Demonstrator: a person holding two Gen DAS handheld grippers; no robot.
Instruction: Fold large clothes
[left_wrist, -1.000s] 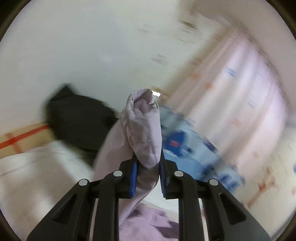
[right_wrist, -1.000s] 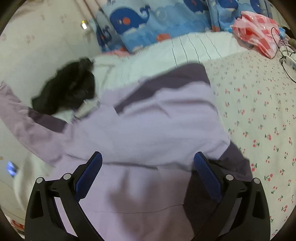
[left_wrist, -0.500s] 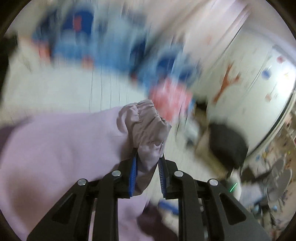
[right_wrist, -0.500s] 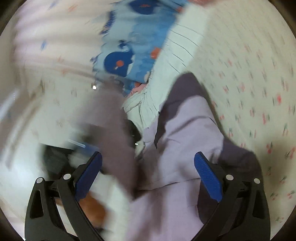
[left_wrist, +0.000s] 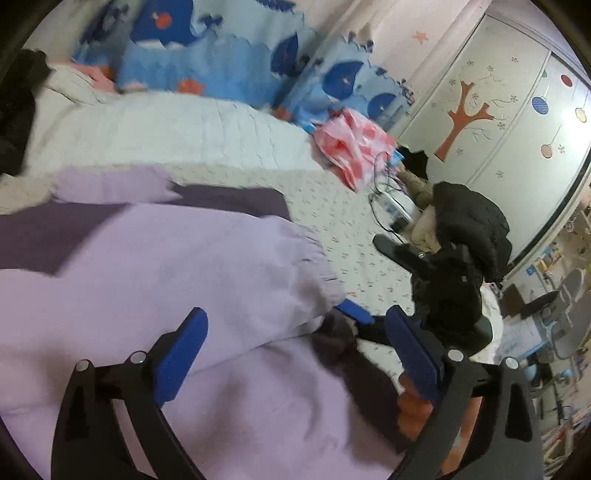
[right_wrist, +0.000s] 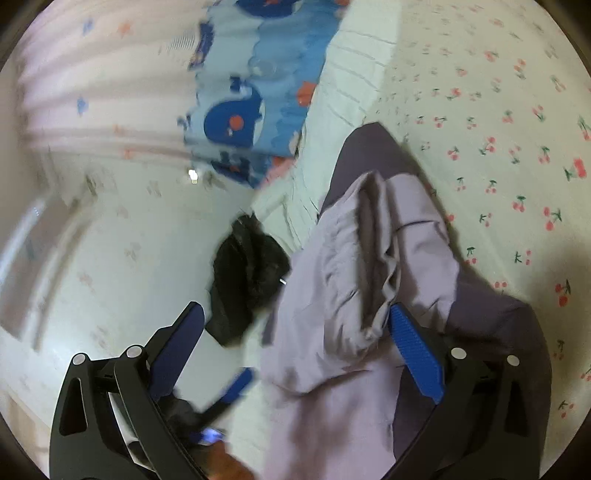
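A: Left wrist view: the left gripper, clamped on a sleeve cuff a second ago, now gapes wide above the lilac jacket on the bed.

B: Right wrist view: the right gripper also stands wide; the jacket looks soft and light, its cuff beside the right pad the likeliest hold.

No legible text, label, brand, number or sign anywhere.

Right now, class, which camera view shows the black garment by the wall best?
The right wrist view: the black garment lies whole, left of the purple jacket. The left wrist view catches only a dark sliver of it at the left edge.
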